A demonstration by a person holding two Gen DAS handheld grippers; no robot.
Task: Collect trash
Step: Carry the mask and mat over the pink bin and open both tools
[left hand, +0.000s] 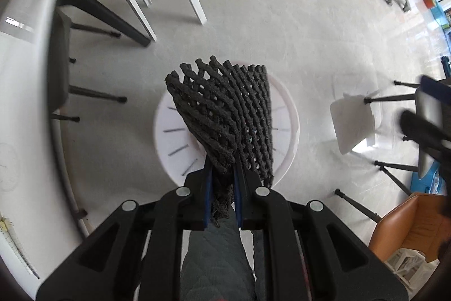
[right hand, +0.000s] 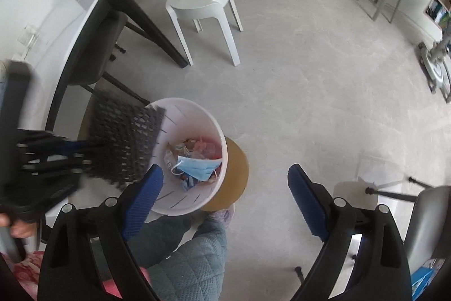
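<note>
The left gripper holds a black mesh mat in its jaws over the white bin, mid-drop. Next, judge it centred and let go; the right gripper hangs wide and empty

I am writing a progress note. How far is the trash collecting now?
Done: the white bin already holds trash, with a blue face mask on top. In hand: the left tool is shut on a black mesh mat, held over the bin; the right tool is open and empty. Left: dropping the mat in, and perhaps the white paper on the floor.
</note>
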